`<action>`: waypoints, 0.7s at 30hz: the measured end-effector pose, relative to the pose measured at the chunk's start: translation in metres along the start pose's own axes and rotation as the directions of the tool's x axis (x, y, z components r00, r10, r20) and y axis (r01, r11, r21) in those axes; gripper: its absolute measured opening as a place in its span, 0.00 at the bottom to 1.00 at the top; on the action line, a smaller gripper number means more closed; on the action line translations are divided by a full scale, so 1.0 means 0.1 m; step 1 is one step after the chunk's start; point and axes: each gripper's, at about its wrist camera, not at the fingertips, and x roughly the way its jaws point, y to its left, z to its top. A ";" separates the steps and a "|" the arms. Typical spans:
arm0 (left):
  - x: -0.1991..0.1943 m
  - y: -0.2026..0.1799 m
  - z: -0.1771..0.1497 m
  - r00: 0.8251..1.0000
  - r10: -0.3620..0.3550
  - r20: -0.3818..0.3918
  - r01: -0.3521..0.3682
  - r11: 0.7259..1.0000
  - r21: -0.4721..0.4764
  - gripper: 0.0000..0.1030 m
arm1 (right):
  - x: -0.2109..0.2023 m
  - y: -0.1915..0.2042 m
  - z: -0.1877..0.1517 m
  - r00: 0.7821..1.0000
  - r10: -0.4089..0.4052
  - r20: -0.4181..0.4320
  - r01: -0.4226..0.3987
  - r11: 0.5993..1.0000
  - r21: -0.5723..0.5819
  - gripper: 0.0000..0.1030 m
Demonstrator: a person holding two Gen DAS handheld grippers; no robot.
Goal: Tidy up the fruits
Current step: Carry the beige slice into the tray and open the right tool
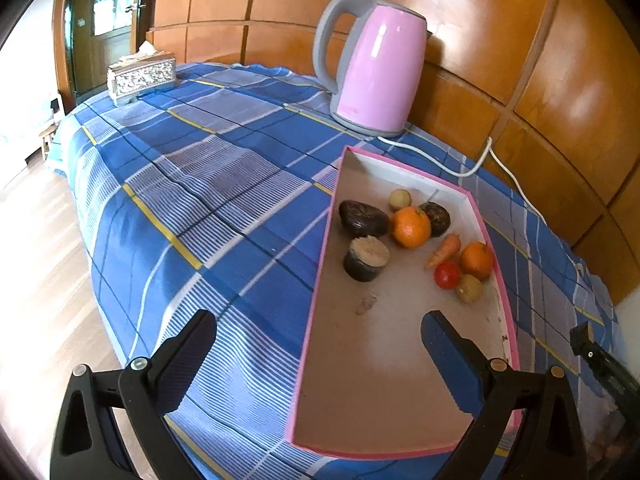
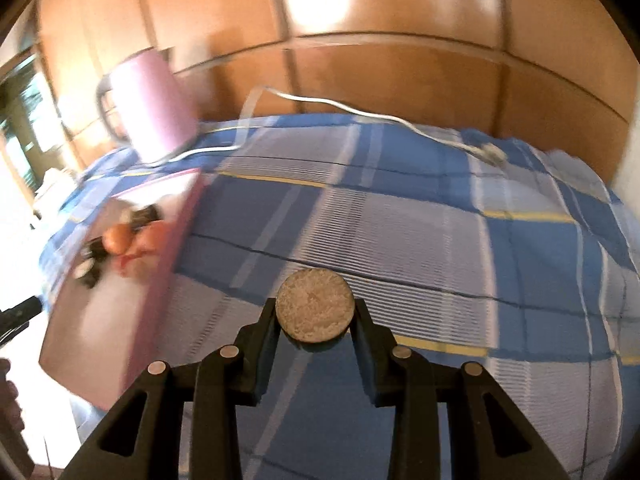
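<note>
Fruit half (image 2: 315,305) sits clamped between my right gripper (image 2: 316,320) fingers, tray (image 2: 168,248) at ten o'clock; my left gripper (image 1: 316,352) hangs released.

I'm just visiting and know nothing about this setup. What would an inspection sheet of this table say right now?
Surface: table under a blue plaid cloth.
Job's things: pink-rimmed box holding two oranges, a carrot, a tomato and dark produce; its near half is bare.
Clutter: pink kettle, tissue box.
Grippers: left gripper open and empty above the box edge; right gripper shut on a round cut piece, clear of the cloth.
Cables: white kettle cord on the cloth.
Surroundings: wood-panelled wall, wooden floor.
</note>
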 end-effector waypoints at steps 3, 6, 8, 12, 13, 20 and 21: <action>-0.01 0.06 0.03 1.000 0.008 0.007 -0.008 1.000 -0.018 1.00 | -0.02 0.29 0.05 0.998 0.058 -0.010 -0.059 0.996 -0.070 0.34; 0.00 0.10 0.04 1.000 0.015 0.007 -0.015 1.000 -0.028 1.00 | 0.02 0.65 0.10 0.992 0.124 -0.033 -0.128 0.980 -0.150 0.34; 0.01 0.13 0.04 1.000 0.019 0.004 -0.019 0.999 -0.033 1.00 | 0.05 0.83 0.11 0.987 0.156 -0.048 -0.163 0.969 -0.189 0.34; 0.02 0.14 0.04 1.000 0.021 0.000 -0.021 0.999 -0.034 1.00 | 0.16 1.19 0.12 0.975 0.203 -0.092 -0.220 0.939 -0.265 0.34; 0.03 0.14 0.04 1.000 0.022 -0.001 -0.022 0.999 -0.033 1.00 | 0.20 1.29 0.11 0.973 0.208 -0.105 -0.230 0.929 -0.289 0.34; 0.04 0.12 0.03 1.000 0.026 -0.001 -0.026 0.999 -0.021 1.00 | 0.55 1.66 0.04 0.971 0.165 -0.174 -0.220 0.903 -0.370 0.35; 0.04 0.12 0.02 1.000 0.024 -0.002 -0.024 1.000 -0.020 1.00 | 0.58 1.68 0.03 0.970 0.161 -0.181 -0.219 0.903 -0.369 0.35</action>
